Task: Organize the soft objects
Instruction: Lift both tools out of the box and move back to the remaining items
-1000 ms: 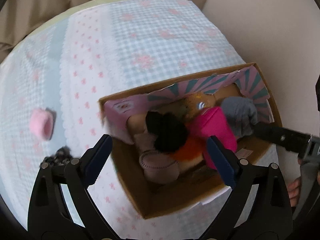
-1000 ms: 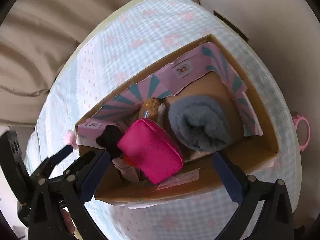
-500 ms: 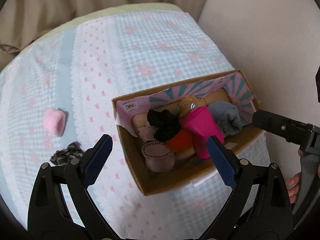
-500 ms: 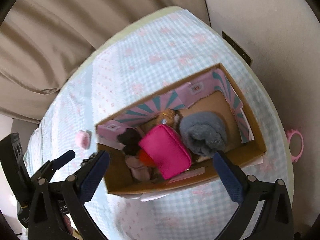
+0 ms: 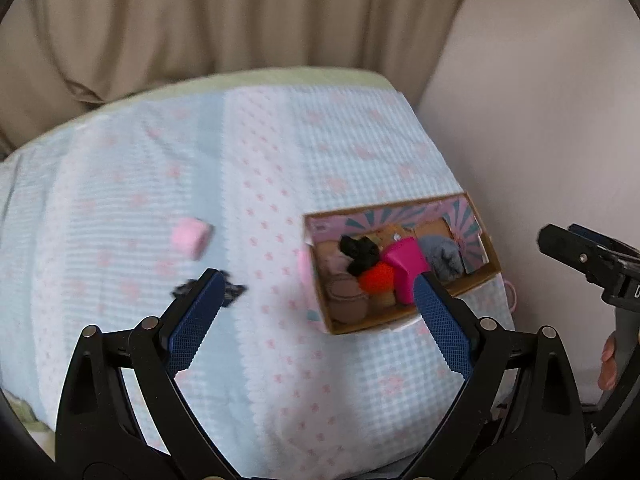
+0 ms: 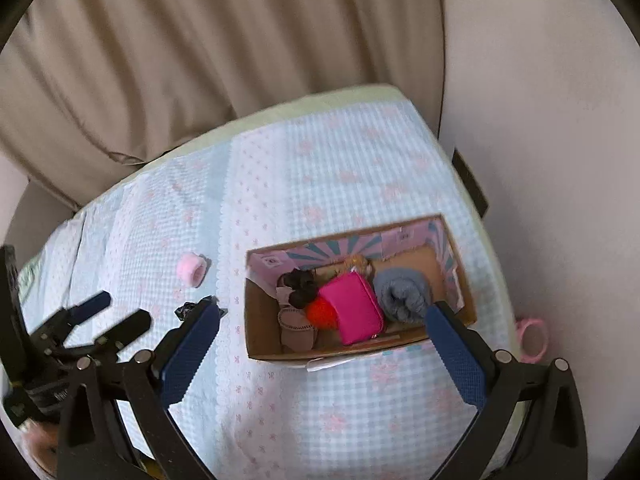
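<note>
- Left wrist view: left gripper (image 5: 316, 300) spread wide and empty, blue-padded fingers (image 5: 195, 322) hanging above the near part of the bed with the blue-and-pink gingham quilt (image 5: 280, 152).
- Right wrist view: right gripper (image 6: 320, 336) likewise wide apart, holding nothing, framing the open cardboard box with pink-and-teal printed flaps (image 6: 256, 320) from above.
- Box sitting toward the right edge of the bed, near the wall side, probably so both tools can reach it.
- Packed inside, pressed against one another: bright pink zip pouch (image 6: 354, 306), rolled grey fleece cloth (image 6: 402, 292), orange fuzzy ball (image 6: 320, 312), black fluffy scrunchie (image 6: 300, 284), beige knitted piece (image 6: 296, 326), a tan plush bit at the back wall.
- Left outside on the quilt, well apart from the box toward the left side: small pink fluffy roll (image 6: 193, 268) and, nearer the front edge, dark crumpled scrunchie (image 6: 188, 311), partly hidden behind a finger.
- Judged: most of the sorting done, two loose pieces remaining; dark one nearest the left tool, a likely next pick.
- Pink plastic ring (image 6: 534, 338) hanging off the right edge, not soft, likely no part of the job.
</note>
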`<state>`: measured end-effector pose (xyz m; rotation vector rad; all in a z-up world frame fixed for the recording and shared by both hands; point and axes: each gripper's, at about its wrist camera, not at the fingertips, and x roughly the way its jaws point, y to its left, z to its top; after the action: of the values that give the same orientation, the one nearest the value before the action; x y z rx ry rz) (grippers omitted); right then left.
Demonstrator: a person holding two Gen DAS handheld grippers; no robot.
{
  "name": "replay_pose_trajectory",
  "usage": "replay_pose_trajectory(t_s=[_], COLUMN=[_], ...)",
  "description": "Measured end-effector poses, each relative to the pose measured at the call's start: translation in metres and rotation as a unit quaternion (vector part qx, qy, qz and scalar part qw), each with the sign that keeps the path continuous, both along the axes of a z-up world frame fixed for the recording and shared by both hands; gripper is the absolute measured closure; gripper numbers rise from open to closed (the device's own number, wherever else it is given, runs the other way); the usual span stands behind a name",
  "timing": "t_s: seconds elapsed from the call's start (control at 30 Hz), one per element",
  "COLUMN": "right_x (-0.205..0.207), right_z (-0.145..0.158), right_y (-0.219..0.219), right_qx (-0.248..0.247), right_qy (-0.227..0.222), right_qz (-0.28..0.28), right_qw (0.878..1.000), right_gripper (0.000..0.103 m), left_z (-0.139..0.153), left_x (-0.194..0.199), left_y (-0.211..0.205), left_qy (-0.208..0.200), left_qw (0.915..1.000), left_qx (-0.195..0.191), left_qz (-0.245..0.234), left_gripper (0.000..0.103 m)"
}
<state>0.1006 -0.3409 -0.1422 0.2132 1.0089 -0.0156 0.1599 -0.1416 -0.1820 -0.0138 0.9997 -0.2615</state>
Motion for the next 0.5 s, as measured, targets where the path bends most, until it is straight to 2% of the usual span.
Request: replay_pose_trajectory(t_s=[0.07,0.2,0.3,0.5], right_x=[-0.008,-0.026,-0.031,-0.035], right_z=[0.014,0.039,0.046,0.051], right_y=[0.01,0.025,0.038,0.07], right_qx=[-0.013,-0.007,-0.014,-0.029], right_qy=[-0.016,-0.058,-0.066,-0.079], right_qz=[0.008,0.018,0.03,0.072], right_qw=[1.0,0.998,0.997,0.994], right_gripper=[0.0,0.0,0.0,0.0], left_z=[0.014,0.036,0.047,0.052], left_x=[-0.01,-0.027,-0.039,-0.045], left_y=[0.015,0.042,0.06,0.094], left_qy=[-0.015,-0.041,-0.059,-0.066], left_qw=[0.9997,0.9982,0.996,0.9939], left_qx=[0.001,0.002,0.018,0.021], left_qz=[0.017,0.045,0.065,0.086], left_gripper=[0.008,0.008,0.008,0.008])
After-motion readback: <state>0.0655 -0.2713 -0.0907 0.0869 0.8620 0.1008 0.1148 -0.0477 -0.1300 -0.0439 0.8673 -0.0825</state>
